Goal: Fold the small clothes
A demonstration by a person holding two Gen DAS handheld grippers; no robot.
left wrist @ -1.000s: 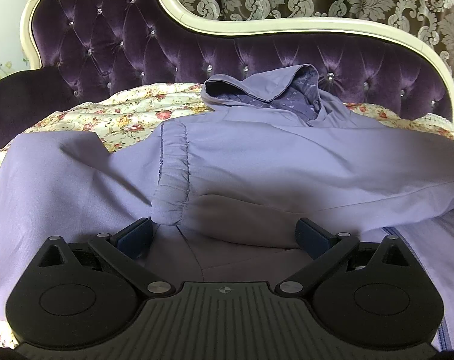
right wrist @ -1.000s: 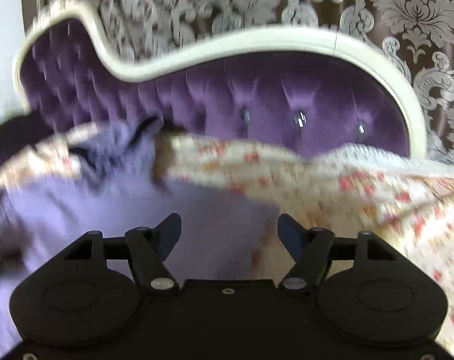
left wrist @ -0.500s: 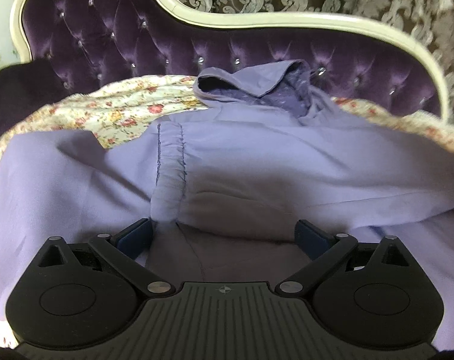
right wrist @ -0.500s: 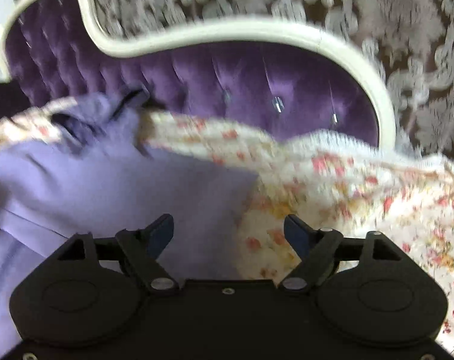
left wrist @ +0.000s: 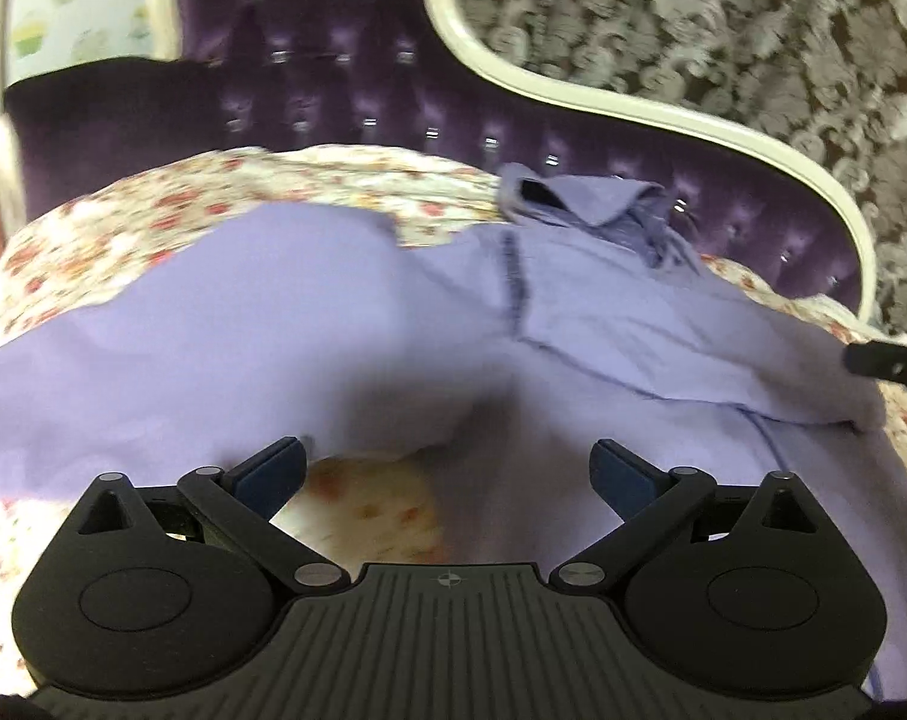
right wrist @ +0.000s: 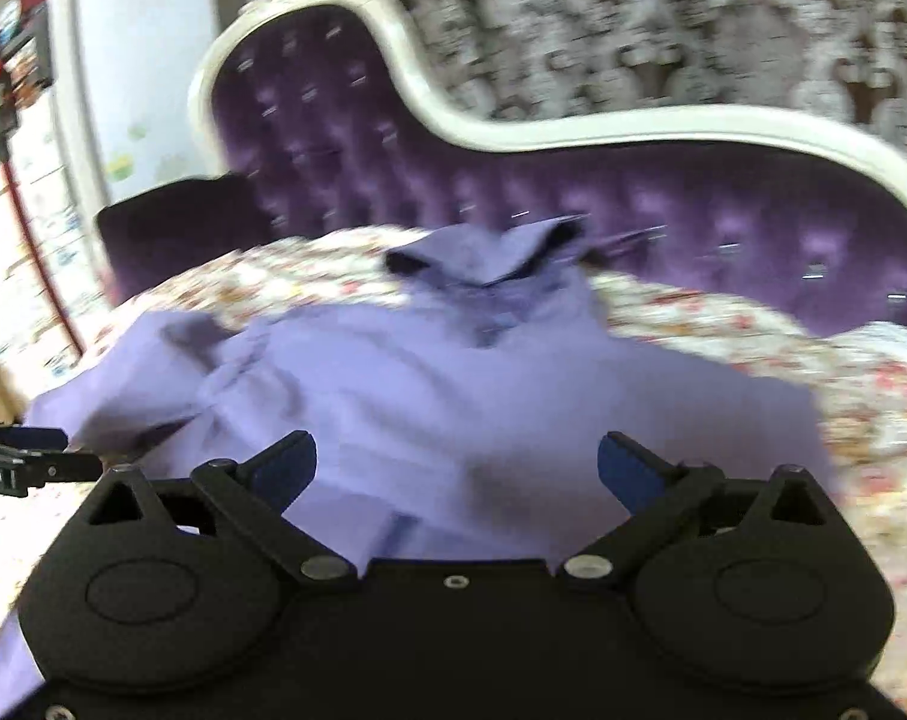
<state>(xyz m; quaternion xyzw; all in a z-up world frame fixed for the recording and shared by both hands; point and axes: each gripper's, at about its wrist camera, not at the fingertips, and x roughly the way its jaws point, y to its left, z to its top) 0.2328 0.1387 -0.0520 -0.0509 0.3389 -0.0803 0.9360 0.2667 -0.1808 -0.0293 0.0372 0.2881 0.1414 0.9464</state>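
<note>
Item: lilac hooded jacket, spread on the floral bedspread, hood at the far end. Your left claw stands apart, empty. Your right claw is opening, gripping nothing. Take the near hem with both claws evenly.

A home bedroom: tufted purple headboard, floral bedspread, damask wallpaper.

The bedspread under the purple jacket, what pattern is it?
Cream bedspread with small red flowers; clearest in the left wrist view.
</note>
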